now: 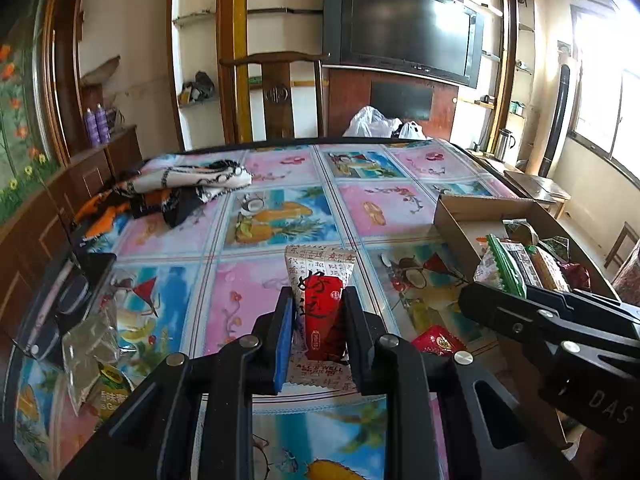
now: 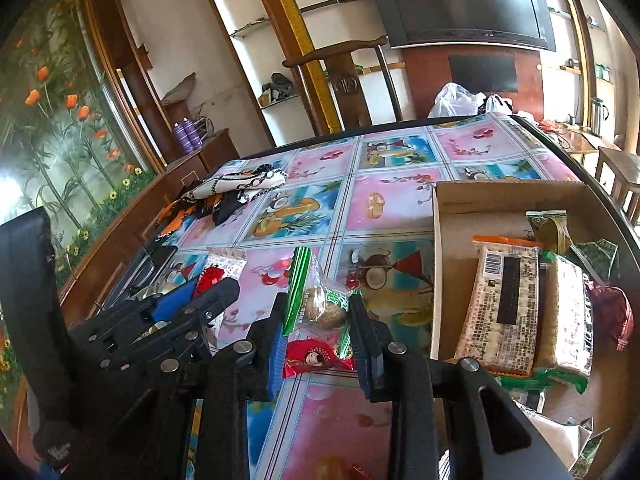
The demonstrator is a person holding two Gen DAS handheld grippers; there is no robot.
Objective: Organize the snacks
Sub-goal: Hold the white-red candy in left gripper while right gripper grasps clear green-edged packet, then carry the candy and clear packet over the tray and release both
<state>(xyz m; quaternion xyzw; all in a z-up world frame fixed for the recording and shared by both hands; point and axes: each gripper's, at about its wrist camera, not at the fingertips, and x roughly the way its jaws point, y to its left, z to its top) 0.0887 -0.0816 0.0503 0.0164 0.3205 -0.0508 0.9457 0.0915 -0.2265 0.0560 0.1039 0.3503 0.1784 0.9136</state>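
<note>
My left gripper is shut on a white and red snack packet, held above the patterned table; it also shows in the right wrist view. My right gripper is shut on a clear, green-edged snack packet just left of the cardboard box. The box holds several snack packs, among them an orange-edged one. A red snack lies on the table under the right gripper; it also shows in the left wrist view.
A patterned scarf lies at the table's far left. A clear bag with a green-labelled pack and a dark phone-like object sit at the left edge. A wooden chair stands behind the table.
</note>
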